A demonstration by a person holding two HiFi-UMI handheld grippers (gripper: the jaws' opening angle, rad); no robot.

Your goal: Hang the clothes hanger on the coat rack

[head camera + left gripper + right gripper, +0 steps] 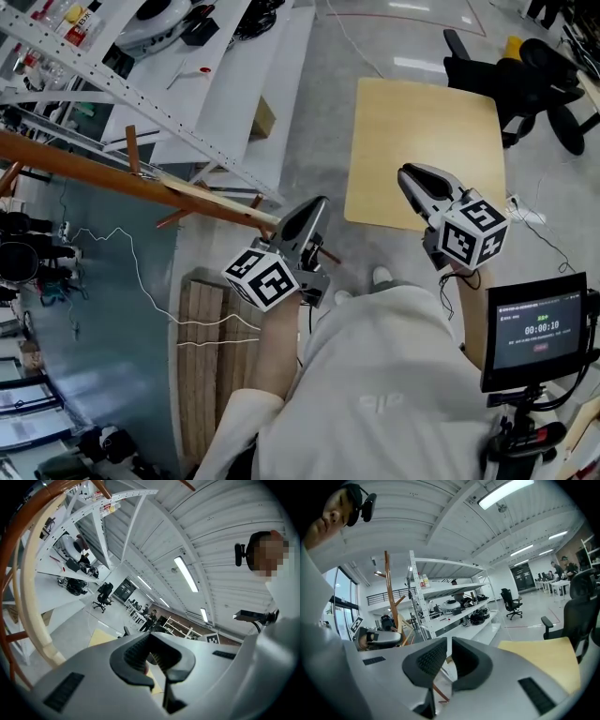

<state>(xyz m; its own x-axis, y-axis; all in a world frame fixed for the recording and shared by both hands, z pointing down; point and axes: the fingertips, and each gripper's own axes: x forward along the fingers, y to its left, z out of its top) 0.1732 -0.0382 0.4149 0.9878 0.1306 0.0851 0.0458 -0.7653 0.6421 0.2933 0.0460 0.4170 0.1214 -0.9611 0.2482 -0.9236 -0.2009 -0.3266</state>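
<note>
Against the left of the head view, a white metal shelving unit ran longest of all, its bottles and labels too small to read. Next to it stood a pale square table, part of its near edge covered by the right gripper, and behind that black office chairs cut off at the frame's top right.

The brown coat rack crossed the view as 1 long pole from the left edge down toward the middle, its end hidden behind the left gripper. The clothes hanger, pale wood, lay close against that pole with its long axis along it, running upper left to lower right. Its hook could not be made out, nor which of the pegs carried it.

The left gripper pointed toward the rack just below the hanger, its jaws drawn together at the tips with nothing between them. The right gripper pointed over the table, well apart from the hanger, its jaws likewise closed tip to tip and empty.

At the lower right, a small screen showed a timer starting 00:00; its last 2 digits and the smaller print stayed unclear.
</note>
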